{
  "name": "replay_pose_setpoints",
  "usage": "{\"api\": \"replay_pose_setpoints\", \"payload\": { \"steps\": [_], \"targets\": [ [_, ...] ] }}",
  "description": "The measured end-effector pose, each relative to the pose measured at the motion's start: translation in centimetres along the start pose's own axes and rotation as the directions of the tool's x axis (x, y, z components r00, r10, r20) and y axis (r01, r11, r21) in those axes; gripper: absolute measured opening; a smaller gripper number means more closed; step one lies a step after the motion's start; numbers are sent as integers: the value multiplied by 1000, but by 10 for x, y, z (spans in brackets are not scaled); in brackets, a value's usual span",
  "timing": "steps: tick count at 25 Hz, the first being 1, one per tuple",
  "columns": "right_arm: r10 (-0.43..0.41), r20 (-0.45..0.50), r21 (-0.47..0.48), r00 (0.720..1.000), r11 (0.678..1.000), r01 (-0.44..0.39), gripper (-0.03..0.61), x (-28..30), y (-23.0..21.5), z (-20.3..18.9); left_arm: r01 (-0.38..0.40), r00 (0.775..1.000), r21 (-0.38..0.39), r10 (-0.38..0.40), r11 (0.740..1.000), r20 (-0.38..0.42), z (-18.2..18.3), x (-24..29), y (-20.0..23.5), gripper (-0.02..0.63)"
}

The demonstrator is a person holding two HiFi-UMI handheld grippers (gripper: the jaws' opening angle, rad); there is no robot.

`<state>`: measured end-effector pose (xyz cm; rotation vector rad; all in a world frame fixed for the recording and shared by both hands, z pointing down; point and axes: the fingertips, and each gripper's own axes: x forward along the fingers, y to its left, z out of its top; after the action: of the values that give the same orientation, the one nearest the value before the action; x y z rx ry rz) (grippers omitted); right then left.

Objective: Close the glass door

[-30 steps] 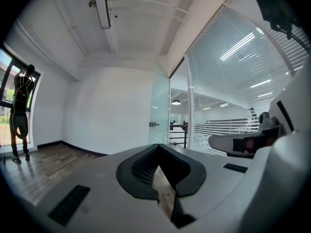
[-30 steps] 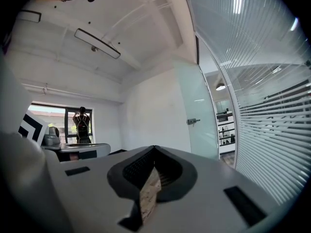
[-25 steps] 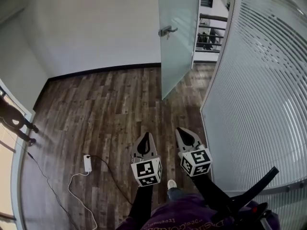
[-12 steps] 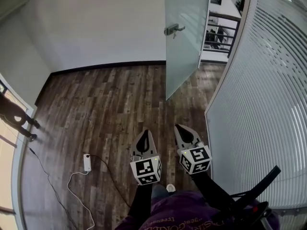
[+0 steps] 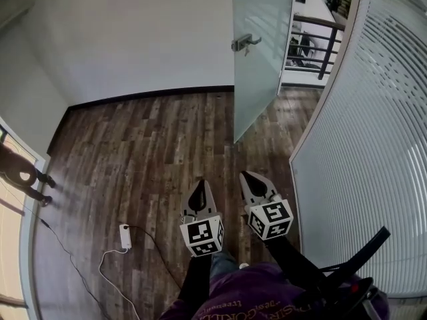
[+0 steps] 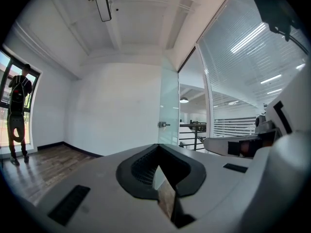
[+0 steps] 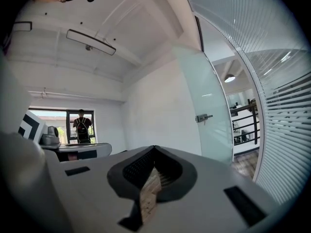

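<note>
i find the upright glass door (image 5: 257, 65) far ahead-right, nearer my right gripper (image 5: 253, 183) than my left gripper (image 5: 199, 192); both jaws closed, empty.

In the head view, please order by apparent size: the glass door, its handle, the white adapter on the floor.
1. glass door: clearly largest.
2. handle and white adapter: they look alike; the handle is farther away, so unranked.

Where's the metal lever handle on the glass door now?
Head view, upper centre-right: the metal lever handle sits on the left edge of the frosted glass door.
</note>
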<state>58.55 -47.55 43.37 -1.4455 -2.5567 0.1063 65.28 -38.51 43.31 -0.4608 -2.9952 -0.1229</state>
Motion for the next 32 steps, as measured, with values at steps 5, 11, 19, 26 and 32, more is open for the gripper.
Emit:
{"api": "replay_pose_setpoints", "payload": {
  "steps": [5, 11, 19, 26, 32],
  "targets": [
    [-7, 9, -3, 1000, 1000, 7, -3, 52, 5, 6, 21, 1000, 2, -21, 1000, 6, 5, 38, 33, 2],
    [-17, 18, -3, 1000, 1000, 17, -3, 116, 19, 14, 26, 1000, 6, -26, 1000, 11, 14, 76, 87, 2],
    [-19, 21, -9, 1000, 1000, 19, -3, 185, 42, 11, 10, 1000, -6, -10, 1000, 15, 14, 108, 155, 0],
    [1, -17, -28, 1000, 1000, -1, -3, 227, 53, 4, -36, 999, -48, 37, 998, 8, 7, 125, 198, 2],
    [56, -18, -42, 998, 997, -57, -3, 284, 59, 12, -97, 995, -61, 98, 993, 11, 9, 154, 237, 2]
  ]
}}
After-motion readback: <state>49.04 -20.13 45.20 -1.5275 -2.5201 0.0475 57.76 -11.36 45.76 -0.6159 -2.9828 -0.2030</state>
